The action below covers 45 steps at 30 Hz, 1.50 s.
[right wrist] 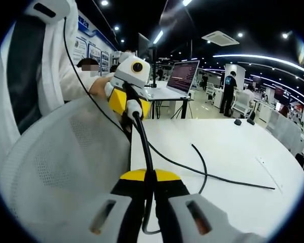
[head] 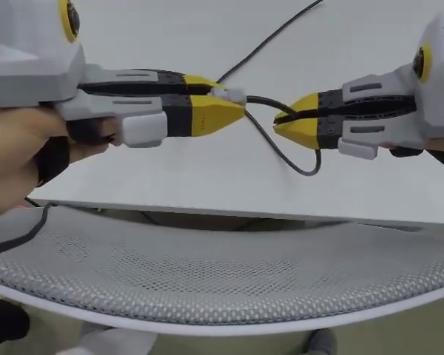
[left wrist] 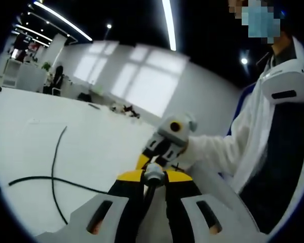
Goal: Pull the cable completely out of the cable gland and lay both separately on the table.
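Open-plan office, long white table, and a grey mesh chair back between the person and the table's edge. Both grippers are held up above the table, nose to nose. The right gripper is pinched closed on the black cable, which loops down past the pinch onto the table and trails away. The left gripper is clamped tight on the small pale cable gland, just beside that pinch. To my eye the pull should run straight along the gland's axis, with the left gripper steady. How much cable sits behind the gland I can't tell, so short draws, re-gripping near the gland, seem wise.
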Motion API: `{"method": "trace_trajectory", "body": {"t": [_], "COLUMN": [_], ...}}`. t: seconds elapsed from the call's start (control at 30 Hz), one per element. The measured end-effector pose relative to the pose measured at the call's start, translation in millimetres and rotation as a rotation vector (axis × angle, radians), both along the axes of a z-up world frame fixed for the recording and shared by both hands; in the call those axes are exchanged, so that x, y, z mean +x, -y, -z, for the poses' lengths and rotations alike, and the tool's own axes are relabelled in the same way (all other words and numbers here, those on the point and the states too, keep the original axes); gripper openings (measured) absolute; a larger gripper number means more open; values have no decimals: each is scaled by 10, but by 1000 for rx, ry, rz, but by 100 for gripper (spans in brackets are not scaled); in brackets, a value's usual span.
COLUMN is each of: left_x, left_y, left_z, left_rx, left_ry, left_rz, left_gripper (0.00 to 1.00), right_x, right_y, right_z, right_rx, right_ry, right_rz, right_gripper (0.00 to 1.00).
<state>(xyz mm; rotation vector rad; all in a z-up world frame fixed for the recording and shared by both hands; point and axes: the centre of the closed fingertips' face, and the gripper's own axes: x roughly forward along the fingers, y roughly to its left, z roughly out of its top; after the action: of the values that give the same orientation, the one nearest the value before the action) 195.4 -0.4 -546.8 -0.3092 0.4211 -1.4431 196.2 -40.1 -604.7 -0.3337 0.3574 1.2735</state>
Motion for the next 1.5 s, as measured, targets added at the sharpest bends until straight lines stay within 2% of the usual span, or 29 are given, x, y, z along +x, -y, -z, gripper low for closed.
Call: {"method": "trace_trajectory", "body": {"t": [0.17, 0.27, 0.43, 0.53, 0.67, 0.77, 0.9, 1.07, 1.23, 1.43, 1.5], "left_x": [-18, -26, -26, -17, -25, -38, -40, -63, -105, -94, -97], "left_y": [5, 8, 11, 10, 18, 30, 32, 42, 67, 60, 58], "left_z": [8, 7, 19, -2, -12, 0, 9, 34, 66, 59, 56], "left_rx": [5, 6, 12, -1, -7, 0, 3, 13, 30, 29, 30], "left_ry": [6, 10, 13, 8, 3, 7, 6, 6, 11, 4, 3], "left_rz": [7, 11, 14, 8, 12, 19, 20, 30, 48, 43, 43], "left_gripper": [16, 16, 16, 16, 16, 16, 16, 16, 16, 16, 16], "right_x": [-14, -12, -17, -8, -3, -11, -40, -114, -180, -234, -236], "right_y": [64, 122, 139, 151, 159, 112, 42, -117, -220, -260, -271], "right_z": [117, 223, 241, 199, 128, -20, -202, -472, -570, -564, -557], "right_rx": [-29, -70, -79, -62, -45, 9, 54, 102, 91, 69, 59], "right_ry": [-18, -24, -38, -56, -47, -40, -16, 33, 59, 56, 56], "right_rz": [10, 22, 29, 34, 34, 24, -3, -60, -111, -138, -137], "right_gripper": [2, 2, 2, 3, 5, 9, 12, 13, 12, 4, 4]}}
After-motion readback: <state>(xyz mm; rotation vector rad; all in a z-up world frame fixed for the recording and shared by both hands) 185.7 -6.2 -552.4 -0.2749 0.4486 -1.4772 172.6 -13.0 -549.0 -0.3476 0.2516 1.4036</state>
